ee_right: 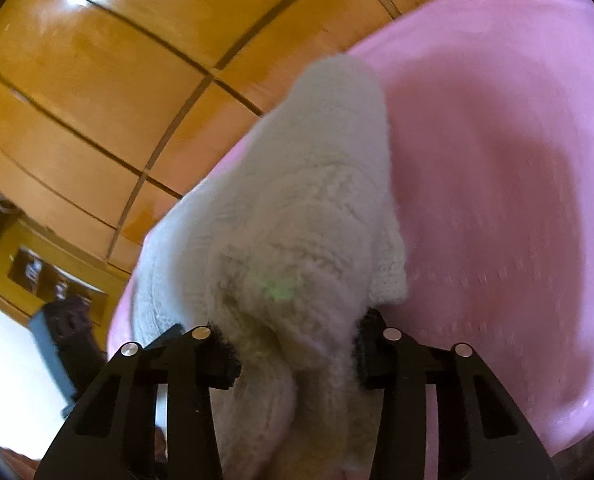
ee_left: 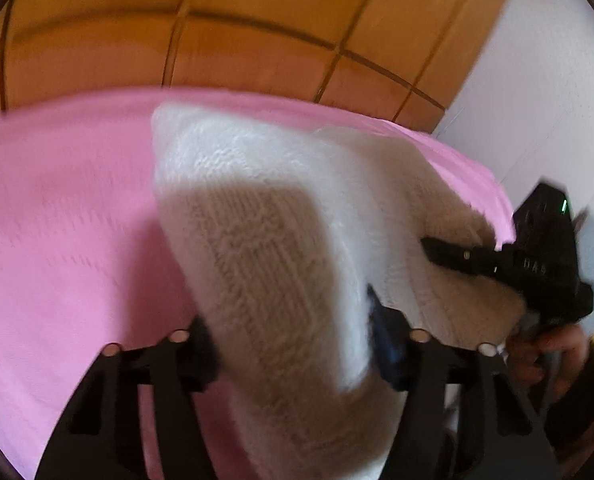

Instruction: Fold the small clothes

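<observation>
A white knitted garment [ee_left: 265, 240] lies lifted off a pink bed cover [ee_left: 57, 220]. My left gripper [ee_left: 293, 344] is shut on its near edge, and the knit fills the gap between both pads. In the right wrist view the same white knitted garment [ee_right: 309, 208] bunches up between the pads of my right gripper [ee_right: 295, 354], which is shut on it. That right gripper [ee_left: 537, 264] also shows at the right edge of the left wrist view, with one black finger laid across the knit and a person's hand [ee_left: 553, 348] behind it.
The pink bed cover [ee_right: 497, 160] spreads under and around the garment. Glossy wooden panels [ee_left: 217, 20] rise behind the bed, with a white wall [ee_left: 537, 100] at the right. A wooden cabinet [ee_right: 17, 256] and a dark object [ee_right: 69, 320] stand off the bed's left side.
</observation>
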`<act>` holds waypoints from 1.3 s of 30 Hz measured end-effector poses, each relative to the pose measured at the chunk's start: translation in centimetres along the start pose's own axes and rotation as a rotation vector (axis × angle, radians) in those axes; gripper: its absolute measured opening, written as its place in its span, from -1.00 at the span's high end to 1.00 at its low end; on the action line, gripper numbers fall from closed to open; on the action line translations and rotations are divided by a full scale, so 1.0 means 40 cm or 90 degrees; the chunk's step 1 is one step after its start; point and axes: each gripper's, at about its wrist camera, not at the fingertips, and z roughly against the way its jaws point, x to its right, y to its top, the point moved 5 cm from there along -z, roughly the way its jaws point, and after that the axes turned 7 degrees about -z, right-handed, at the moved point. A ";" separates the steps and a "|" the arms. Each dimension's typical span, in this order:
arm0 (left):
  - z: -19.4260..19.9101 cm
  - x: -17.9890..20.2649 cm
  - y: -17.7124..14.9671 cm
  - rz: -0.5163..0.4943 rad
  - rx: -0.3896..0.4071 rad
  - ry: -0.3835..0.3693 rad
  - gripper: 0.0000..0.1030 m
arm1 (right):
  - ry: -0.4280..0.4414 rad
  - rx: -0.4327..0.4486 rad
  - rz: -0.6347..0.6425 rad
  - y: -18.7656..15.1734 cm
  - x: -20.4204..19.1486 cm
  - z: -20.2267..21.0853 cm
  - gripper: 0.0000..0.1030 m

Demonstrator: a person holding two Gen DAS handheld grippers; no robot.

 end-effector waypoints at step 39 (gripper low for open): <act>-0.145 -0.337 0.289 0.026 0.129 0.285 -0.63 | -0.105 0.179 0.169 0.342 -0.110 -0.331 -0.27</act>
